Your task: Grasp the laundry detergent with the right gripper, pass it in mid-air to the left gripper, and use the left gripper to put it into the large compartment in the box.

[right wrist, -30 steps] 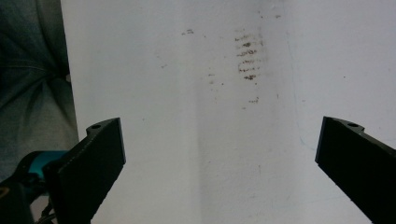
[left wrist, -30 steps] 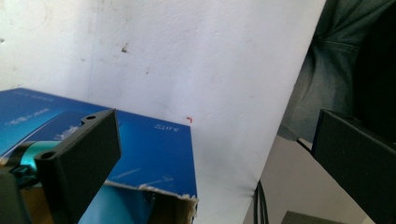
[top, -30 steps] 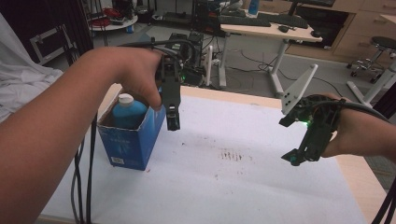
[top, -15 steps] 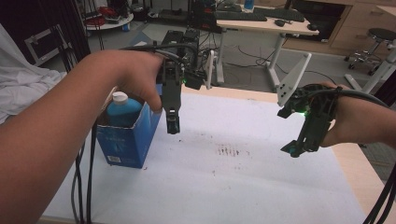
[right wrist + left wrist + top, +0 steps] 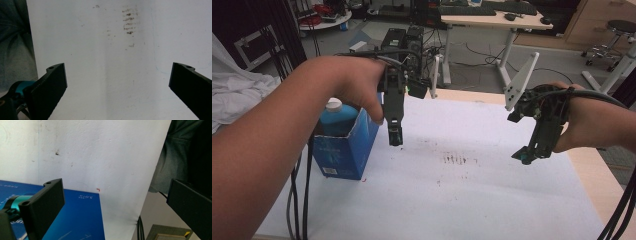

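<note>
A blue carton (image 5: 344, 145) stands on the left part of the white-covered table (image 5: 472, 200), and a blue bottle with a white cap (image 5: 334, 106) sits inside it. My left gripper (image 5: 395, 137) hangs pointing down just right of the carton, above the table. In the left gripper view its jaws stand wide apart and open (image 5: 113, 187), with the carton's blue face (image 5: 75, 220) below and nothing between them. My right gripper (image 5: 527, 155) hovers over the right side of the table. It is open (image 5: 117, 67) and empty above the bare white sheet.
Dark smudges (image 5: 457, 160) mark the sheet between the two grippers and also show as smudges (image 5: 128, 22) in the right gripper view. Cables (image 5: 299, 200) hang by the carton at the table's left edge. Desks and a stool stand beyond the far edge.
The right gripper has drifted a little left and toward the table's middle. The left gripper stays beside the carton, slightly lower. Both remain open.
</note>
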